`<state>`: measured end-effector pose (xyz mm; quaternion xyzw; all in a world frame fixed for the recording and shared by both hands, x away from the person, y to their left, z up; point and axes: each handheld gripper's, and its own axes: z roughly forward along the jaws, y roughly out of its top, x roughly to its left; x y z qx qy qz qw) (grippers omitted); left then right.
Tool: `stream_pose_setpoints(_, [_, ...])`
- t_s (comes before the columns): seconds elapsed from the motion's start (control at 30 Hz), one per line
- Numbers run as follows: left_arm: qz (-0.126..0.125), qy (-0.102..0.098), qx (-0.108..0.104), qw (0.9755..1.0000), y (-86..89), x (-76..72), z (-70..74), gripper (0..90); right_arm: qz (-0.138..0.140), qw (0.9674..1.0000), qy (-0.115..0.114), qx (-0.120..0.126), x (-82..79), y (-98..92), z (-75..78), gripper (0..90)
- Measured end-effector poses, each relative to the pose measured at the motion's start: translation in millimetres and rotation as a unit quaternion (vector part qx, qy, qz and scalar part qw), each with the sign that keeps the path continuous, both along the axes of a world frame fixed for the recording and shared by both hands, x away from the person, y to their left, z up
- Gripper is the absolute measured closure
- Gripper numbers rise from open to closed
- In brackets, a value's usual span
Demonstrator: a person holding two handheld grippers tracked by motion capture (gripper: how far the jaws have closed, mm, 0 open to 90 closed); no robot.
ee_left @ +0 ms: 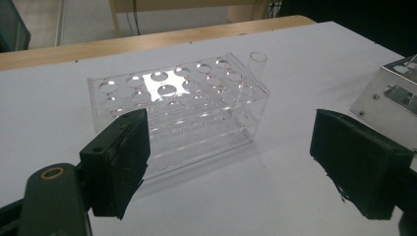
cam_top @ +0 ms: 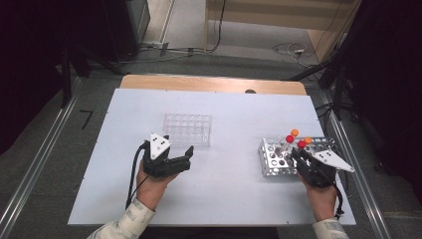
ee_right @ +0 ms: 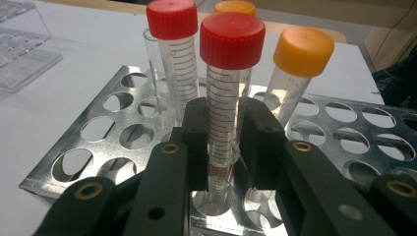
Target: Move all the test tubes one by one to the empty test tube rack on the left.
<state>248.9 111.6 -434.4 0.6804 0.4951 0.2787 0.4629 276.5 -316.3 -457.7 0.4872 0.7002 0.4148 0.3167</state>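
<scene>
Right hand-held gripper (ee_right: 223, 142) sits closest to its cam, jaws clamped on a clear graduated tube w/ red cap (ee_right: 232, 40), tube upright in a hole of the metal rack (ee_right: 74, 162). Just behind it: 2nd red-capped tube (ee_right: 172, 18) to the left, orange-capped tube (ee_right: 302, 51) tilted to the right, another orange cap (ee_right: 235, 7) farther back. In the high view this hand-held gripper (cam_top: 298, 157) is at the rack's near edge. Left hand-held gripper (ee_left: 231, 162) is open, nothing between its jaws; clear plastic rack (ee_left: 177, 105) stands on the desk (ee_left: 275, 196) just ahead of it, one open clear tube (ee_left: 257, 66) at its far right corner. Both racks well apart.
</scene>
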Motion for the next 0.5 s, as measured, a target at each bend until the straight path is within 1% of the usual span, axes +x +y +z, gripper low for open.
stream_pose_setpoints(0.03, [-0.001,0.0,0.0,1.0,0.0,-0.1,0.1,15.7,0.001,1.0,-0.002,0.001,-0.5,0.1,0.9,71.3])
stream_pose_setpoints(0.07, [-0.001,0.0,0.0,1.0,0.1,-0.2,0.2,15.7,0.001,0.9999,-0.01,-0.002,-2.1,1.0,3.4,71.3])
stream_pose_setpoints(0.1, [-0.001,-0.001,0.0,1.0,0.0,-0.4,0.4,15.7,0.001,0.9999,-0.01,-0.002,-2.1,1.0,3.4,71.3])
stream_pose_setpoints(0.13, [-0.001,-0.001,0.0,1.0,-0.1,-0.5,0.6,15.6,0.0,0.9998,-0.019,-0.001,-4.9,1.9,7.6,71.3])
stream_pose_setpoints(0.17, [-0.001,-0.001,-0.002,1.0,-0.2,-0.5,0.6,15.6,0.0,0.9998,-0.019,-0.001,-4.9,1.9,7.6,71.3])
stream_pose_setpoints(0.2, [-0.002,-0.001,-0.002,1.0,-0.1,-0.5,0.7,15.6,0.0,0.9997,-0.025,0.0,-6.3,2.0,10.5,71.3])
stream_pose_setpoints(0.27, [-0.004,-0.001,-0.002,1.0,0.0,-0.2,0.5,15.6,-0.001,0.9993,-0.037,0.005,-9.1,1.7,17.3,71.3])
stream_pose_setpoints(0.3, [-0.004,0.0,-0.002,1.0,0.1,-0.1,0.5,15.6,0.0,0.9988,-0.047,0.013,-11.2,1.0,23.7,71.4])
stream_pose_setpoints(0.33, [-0.004,0.0,-0.002,1.0,0.1,-0.1,0.5,15.6,0.0,0.9988,-0.047,0.013,-11.2,1.0,23.7,71.4])
stream_pose_setpoints(0.4, [-0.004,-0.001,-0.003,1.0,0.0,-0.1,0.6,15.6,0.002,0.9985,-0.051,0.019,-12.5,0.1,28.7,71.4])
stream_pose_setpoints(0.5, [-0.005,-0.001,-0.003,1.0,0.0,-0.1,0.6,15.6,0.002,0.9978,-0.062,0.023,-15.5,-0.1,36.1,71.4])
